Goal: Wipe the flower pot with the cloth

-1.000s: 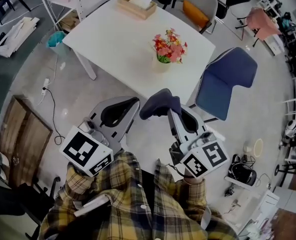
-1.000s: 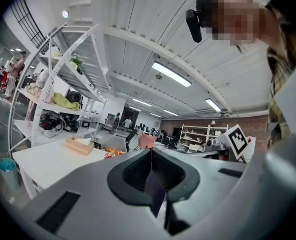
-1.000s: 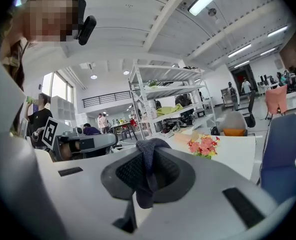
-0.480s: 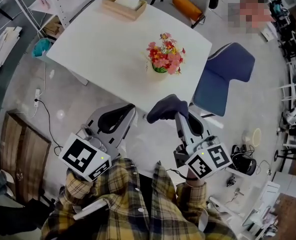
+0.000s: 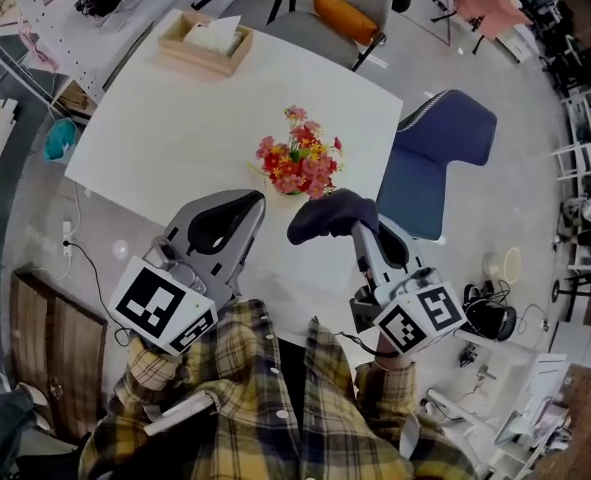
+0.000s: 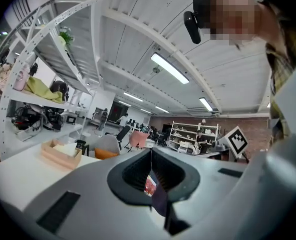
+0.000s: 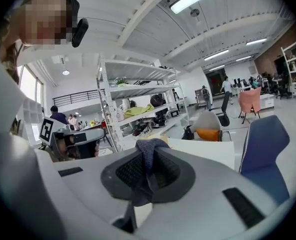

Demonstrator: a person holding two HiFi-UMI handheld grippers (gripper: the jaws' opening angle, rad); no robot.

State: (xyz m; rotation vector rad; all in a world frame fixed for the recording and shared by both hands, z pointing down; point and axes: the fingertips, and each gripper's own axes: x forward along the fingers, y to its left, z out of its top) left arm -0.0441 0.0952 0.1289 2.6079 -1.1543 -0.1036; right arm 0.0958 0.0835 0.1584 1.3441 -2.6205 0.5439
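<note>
The flower pot, full of red and pink flowers, stands near the front edge of the white table; the blooms and my grippers hide most of the pot itself. My right gripper is shut on a dark grey-purple cloth, which bunches over its tips just right of the flowers. In the right gripper view the cloth hangs pinched between the jaws. My left gripper is shut and holds nothing, just left of the flowers. In the left gripper view, red flowers show through the gap under its shut tips.
A wooden box holding white tissue sits at the table's far side. A blue chair stands at the table's right and a grey chair with an orange cushion behind it. White shelving lines the left.
Both grippers have moved forward from over the floor to the table's near edge, close on either side of the flowers. The cloth stays held in the right gripper.
</note>
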